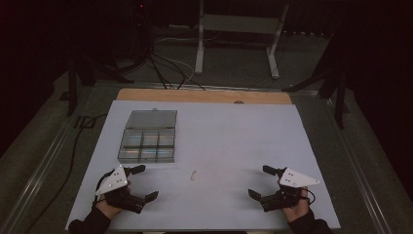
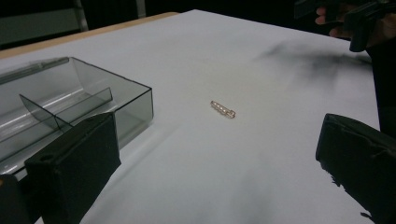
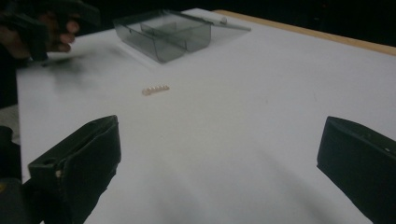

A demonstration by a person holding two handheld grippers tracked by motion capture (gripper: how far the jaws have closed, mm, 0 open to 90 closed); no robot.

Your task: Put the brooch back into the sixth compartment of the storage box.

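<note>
High view: both grippers rest at the near edge of the white table top [image 1: 234, 126], well apart from each other, with the work between them.
Left gripper [image 1: 141, 183]: jaws spread wide, holding nothing; it sits near the front corner of the box.
Right gripper [image 1: 260, 181]: jaws likewise parted and empty, at the near right of the table top.
Small pale pin [image 1: 193, 175]: lies loose on the bare table top between the two grippers, touching neither. In the left gripper view the pin [image 2: 222, 109] looks like a short beaded or ribbed clip, just beyond the box corner; in the right gripper view it [image 3: 155, 89] lies well ahead of the jaws.
Clear compartment box [image 1: 148, 141]: stands open at the left, lid folded back toward the far side; its compartments look empty as far as I can tell.
Done so far: I judge nothing beyond the box being open.
Left to do: most likely picking up the pin and dropping it into a compartment, perhaps closing the lid.
</note>
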